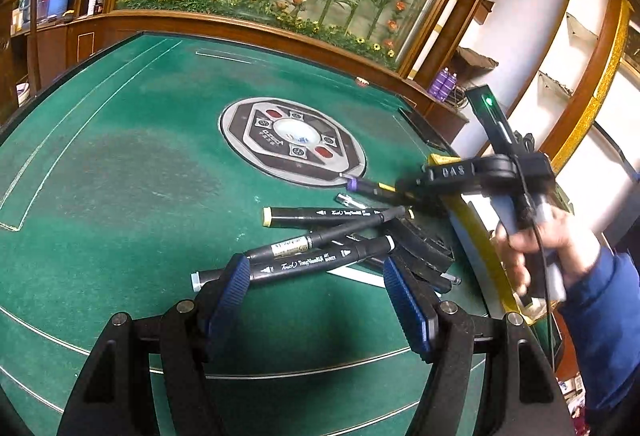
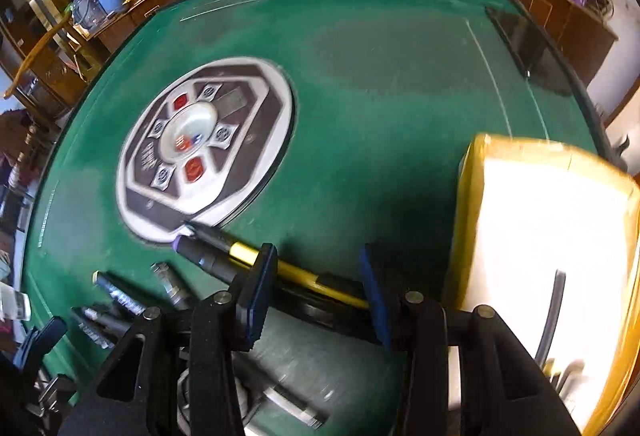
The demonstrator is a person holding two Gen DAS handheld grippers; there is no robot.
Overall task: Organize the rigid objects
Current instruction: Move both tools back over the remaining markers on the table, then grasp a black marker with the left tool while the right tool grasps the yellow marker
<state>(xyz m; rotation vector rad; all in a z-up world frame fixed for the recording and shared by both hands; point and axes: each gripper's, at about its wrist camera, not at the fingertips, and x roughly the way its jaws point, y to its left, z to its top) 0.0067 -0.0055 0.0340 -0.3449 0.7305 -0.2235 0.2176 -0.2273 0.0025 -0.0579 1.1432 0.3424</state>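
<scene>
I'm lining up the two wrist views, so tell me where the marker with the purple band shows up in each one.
Left wrist view: the purple-band marker lies right of centre, at the lower right edge of the round centre panel, beside a yellow pen.
Right wrist view: it sits lower left of centre, just below that panel, left of the right tool.
Shared landmark: the round centre panel.

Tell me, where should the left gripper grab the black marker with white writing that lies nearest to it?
Probably the middle of the marker, coming down from above. It lies flat on the table, crossing between the open left gripper, and its barrel is bare there; farther right it runs into the other pens.
</scene>
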